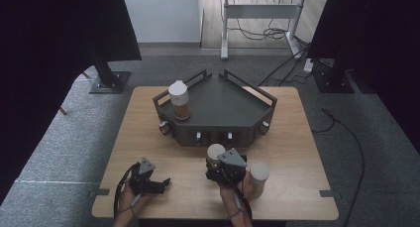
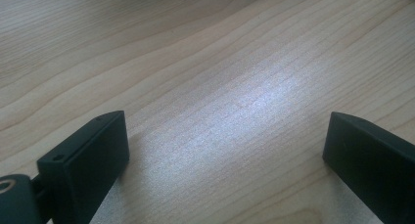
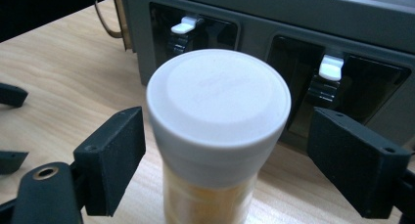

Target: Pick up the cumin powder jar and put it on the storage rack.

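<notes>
A jar with a white lid [image 3: 218, 101] and orange-tan contents stands on the wooden table [image 1: 148, 138], just in front of the dark grey stand [image 1: 223, 110]. My right gripper [image 3: 229, 136] is open with a jaw on either side of the lid; a gap shows at the right jaw, and the left jaw is very close to the lid. In the high view this jar [image 1: 215, 151] sits at the tip of my right gripper [image 1: 216, 161]. My left gripper [image 1: 163, 183] rests low at the front left, open [image 2: 225, 136] over bare wood.
A second white-lidded jar [image 1: 179, 100] stands on the stand's left side. A third jar [image 1: 258, 178] stands on the table just right of my right hand. White toggle switches [image 3: 332, 67] line the stand's front face. Black stands and cables lie on the floor beyond.
</notes>
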Available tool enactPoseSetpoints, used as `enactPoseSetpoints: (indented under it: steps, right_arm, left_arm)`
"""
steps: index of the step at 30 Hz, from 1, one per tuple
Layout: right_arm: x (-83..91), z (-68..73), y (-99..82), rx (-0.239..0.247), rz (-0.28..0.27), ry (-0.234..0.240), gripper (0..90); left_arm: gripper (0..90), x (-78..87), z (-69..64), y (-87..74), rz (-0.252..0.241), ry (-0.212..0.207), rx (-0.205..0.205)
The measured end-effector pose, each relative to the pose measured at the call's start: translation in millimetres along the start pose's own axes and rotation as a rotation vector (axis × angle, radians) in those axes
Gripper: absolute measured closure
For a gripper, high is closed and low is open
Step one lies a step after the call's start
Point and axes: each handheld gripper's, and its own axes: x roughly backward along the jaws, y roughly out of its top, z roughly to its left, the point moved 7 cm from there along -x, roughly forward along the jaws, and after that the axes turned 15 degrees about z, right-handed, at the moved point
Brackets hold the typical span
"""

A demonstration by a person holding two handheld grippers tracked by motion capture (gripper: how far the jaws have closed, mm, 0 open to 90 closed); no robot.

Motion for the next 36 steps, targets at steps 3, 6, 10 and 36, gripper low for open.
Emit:
enactPoseSetpoints:
  steps: [3, 6, 10, 36]
  right_arm:
    - [-4.7, -1.0, 1.4, -0.007, 0.000, 0.005, 15.9]
    - [-8.5, -2.6, 0.8, -0.011, -0.009, 0.012, 19.2]
    - [-11.7, -4.1, -3.3, -0.020, -0.035, 0.036, 25.0]
    - [-8.5, -3.0, 1.0, -0.031, -0.017, 0.064, 33.0]
  left_arm:
    - [3.0, 0.0, 0.1, 0.0, 0.000, 0.000, 0.000]
    - [3.0, 0.0, 0.1, 0.0, 0.001, 0.000, -0.001]
    - [3.0, 0.0, 0.1, 0.0, 0.000, -0.001, -0.001]
    - [3.0, -0.1, 0.7, 0.0, 0.000, -0.004, -0.004]
